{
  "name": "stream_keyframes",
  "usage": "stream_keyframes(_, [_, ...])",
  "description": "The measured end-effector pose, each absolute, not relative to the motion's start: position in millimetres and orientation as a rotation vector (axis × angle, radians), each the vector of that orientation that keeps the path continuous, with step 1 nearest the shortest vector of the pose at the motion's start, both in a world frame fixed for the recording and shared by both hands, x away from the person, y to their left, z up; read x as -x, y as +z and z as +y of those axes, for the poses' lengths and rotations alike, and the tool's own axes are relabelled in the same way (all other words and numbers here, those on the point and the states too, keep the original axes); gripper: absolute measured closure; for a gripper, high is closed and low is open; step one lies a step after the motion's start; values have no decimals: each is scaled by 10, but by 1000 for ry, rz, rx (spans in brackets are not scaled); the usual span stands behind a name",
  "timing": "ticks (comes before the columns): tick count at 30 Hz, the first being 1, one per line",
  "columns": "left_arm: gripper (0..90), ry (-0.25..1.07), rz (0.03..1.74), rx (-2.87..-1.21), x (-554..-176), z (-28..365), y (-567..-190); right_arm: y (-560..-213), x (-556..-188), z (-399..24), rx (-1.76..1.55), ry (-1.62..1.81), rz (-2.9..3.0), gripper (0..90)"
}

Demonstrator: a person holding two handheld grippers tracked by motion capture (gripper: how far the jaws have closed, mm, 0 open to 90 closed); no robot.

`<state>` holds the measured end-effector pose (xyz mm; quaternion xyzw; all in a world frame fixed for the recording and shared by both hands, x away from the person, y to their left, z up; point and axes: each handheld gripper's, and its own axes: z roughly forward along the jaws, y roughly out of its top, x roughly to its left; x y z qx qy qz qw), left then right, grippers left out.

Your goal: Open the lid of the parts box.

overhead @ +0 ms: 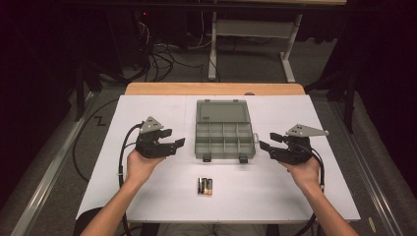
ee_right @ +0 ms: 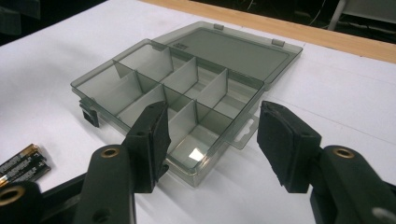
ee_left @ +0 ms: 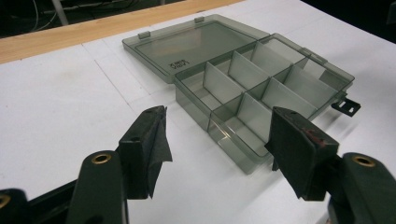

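Translucent grey plastic organiser box [overhead: 225, 140] lying open on the white counter [overhead: 147, 196], centre, lid flat toward the far side, tray side nearer with rows of small compartments, all bare as far as visible. Two black latches on the near edge of the box.

Small bundle of black-and-gold cylindrical batteries [overhead: 205, 186] on the counter, near side of the box, apart from it, roughly midway between the hands. Also seen lower left in the right gripper view [ee_right: 21, 165].

Left gripper [overhead: 176, 143] held above the counter left of the box, pointing toward it, not touching. Fingers [ee_left: 149, 142] apart, nothing between them; through the gap, a corner of the box tray [ee_left: 243, 135].

Right gripper [overhead: 268, 145] held right of the box, pointing toward it, not touching. Fingers [ee_right: 152, 137] apart, nothing clamped; box tray corner [ee_right: 196, 154] visible between and beyond them.

Both grippers about level with the tray half of the box, one each side, each with a grey three-cornered plate on top. Forearms entering from the bottom of the high view. Wooden strip [overhead: 211, 89] along the counter's far edge. Dark floor with cables and a white frame leg beyond.
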<state>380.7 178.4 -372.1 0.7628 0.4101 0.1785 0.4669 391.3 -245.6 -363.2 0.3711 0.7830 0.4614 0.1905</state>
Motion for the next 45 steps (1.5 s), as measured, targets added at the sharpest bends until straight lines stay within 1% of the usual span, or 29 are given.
stream_keyframes(16, [369, 491, 993, -1853, -3603, 1887, -3800, -3662, -3718, -2580, -994, 1353, 2120, 432])
stream_keyframes(24, [372, 545, 942, -1840, -3475, 1861, -3828, -3742, -3596, -2665, -972, 1391, 2084, 421])
stream_keyframes(45, [369, 529, 941, -1798, -3359, 1889, -3953, -3936, -3388, -2879, -952, 1452, 2013, 393])
